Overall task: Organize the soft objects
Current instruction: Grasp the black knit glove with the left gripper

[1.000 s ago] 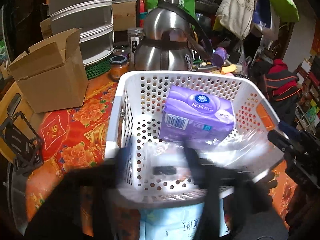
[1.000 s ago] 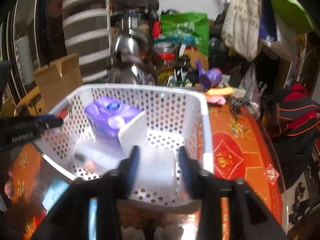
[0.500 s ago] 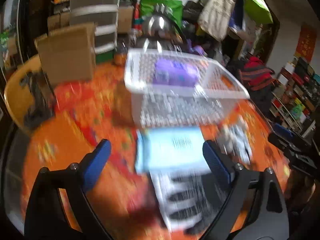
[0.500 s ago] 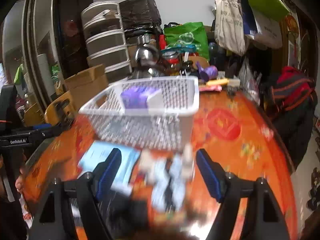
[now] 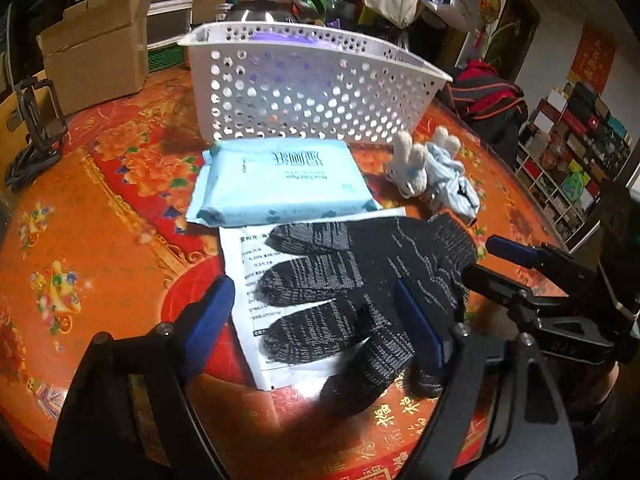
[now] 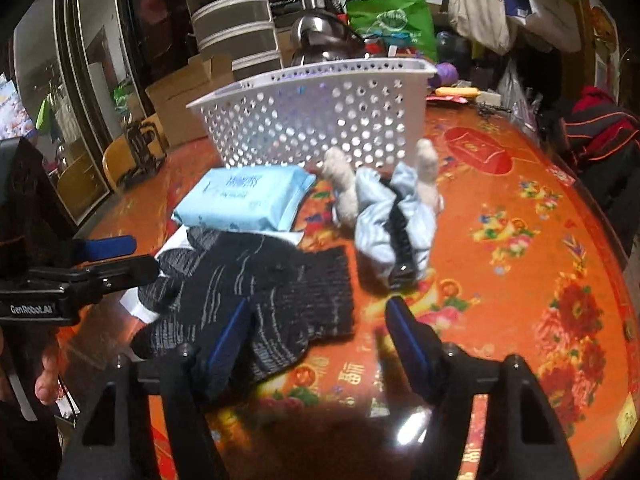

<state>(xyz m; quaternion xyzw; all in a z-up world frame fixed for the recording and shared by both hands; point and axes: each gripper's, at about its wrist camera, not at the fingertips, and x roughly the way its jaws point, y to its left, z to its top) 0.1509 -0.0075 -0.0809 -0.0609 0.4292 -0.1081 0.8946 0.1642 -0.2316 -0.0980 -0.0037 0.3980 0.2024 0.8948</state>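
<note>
Purple pack (image 5: 280, 38), perhaps tissues, mostly hidden behind basket wall (image 5: 304, 92)

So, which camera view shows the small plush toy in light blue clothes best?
The right wrist view. There the plush toy lies near the middle of the picture, in front of the white basket, with its clothes and limbs in view, though slightly blurred. In the left wrist view it is smaller and off to the right.

One basket (image 5: 312, 80), one wipes pack (image 5: 280, 180), one black glove (image 5: 360, 280), one plush rabbit (image 5: 432, 168).
</note>
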